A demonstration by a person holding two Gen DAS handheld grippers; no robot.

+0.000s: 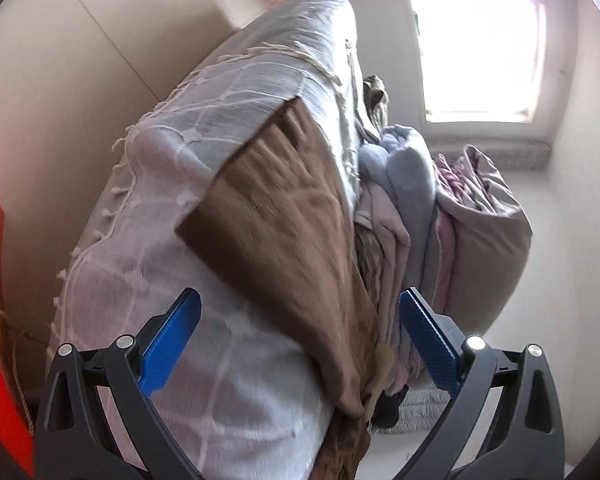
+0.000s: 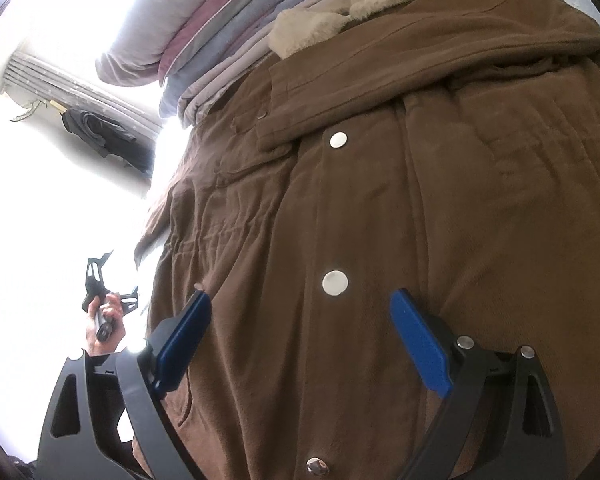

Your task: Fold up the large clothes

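A brown fleecy coat with a cream fur collar (image 2: pixel 380 220) lies spread on the bed with a pale checked fringed cover (image 1: pixel 148 200), beside a stack of folded quilts (image 1: pixel 440 208). Three metal snaps show down its front. The right gripper (image 2: pixel 300 304) hovers over it, jaws wide apart and empty. The left gripper (image 1: pixel 300 304), at the bed's edge, also has its jaws spread, empty.

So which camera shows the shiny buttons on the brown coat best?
The right wrist view: the brown coat fills it, front up, with its buttons plain to see. The left wrist view shows only a blurred brown edge of the coat, no buttons.
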